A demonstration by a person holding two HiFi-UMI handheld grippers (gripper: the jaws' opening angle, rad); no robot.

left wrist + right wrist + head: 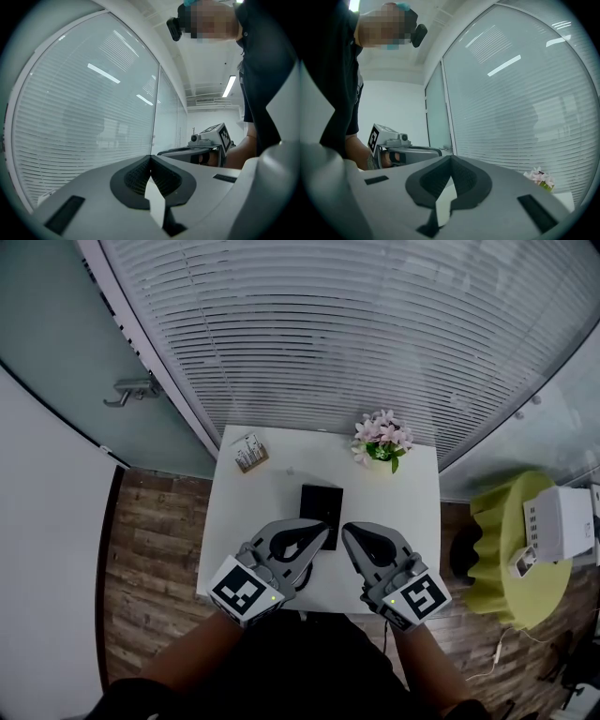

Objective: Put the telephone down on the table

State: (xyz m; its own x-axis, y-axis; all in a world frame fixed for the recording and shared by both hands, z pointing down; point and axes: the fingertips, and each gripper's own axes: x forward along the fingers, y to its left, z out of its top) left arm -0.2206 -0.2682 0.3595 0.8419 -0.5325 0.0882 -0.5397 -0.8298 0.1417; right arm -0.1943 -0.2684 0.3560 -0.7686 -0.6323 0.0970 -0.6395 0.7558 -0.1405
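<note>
We see a table [253, 493] with a smooth, matt white top. On it, the telephone [321, 502] looks like dark, dull plastic. Around the table, the floor [155, 549] is weathered wood planking. Over the table's near edge, the left gripper [325, 528] and the right gripper [345, 532] are smooth matt grey plastic with black ribbed pads [136, 177]. Right of the table, a green cloth [506, 549] hangs in folds.

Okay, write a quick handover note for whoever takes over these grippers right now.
Left gripper: shut, empty, held over the near part of the table.
Right gripper: shut, empty, beside the left one.
Telephone: lies flat mid-table, just beyond both tips; neither holds it.
Done: the phone appears set down.
Left: probably nothing, just draw both grippers back.
</note>
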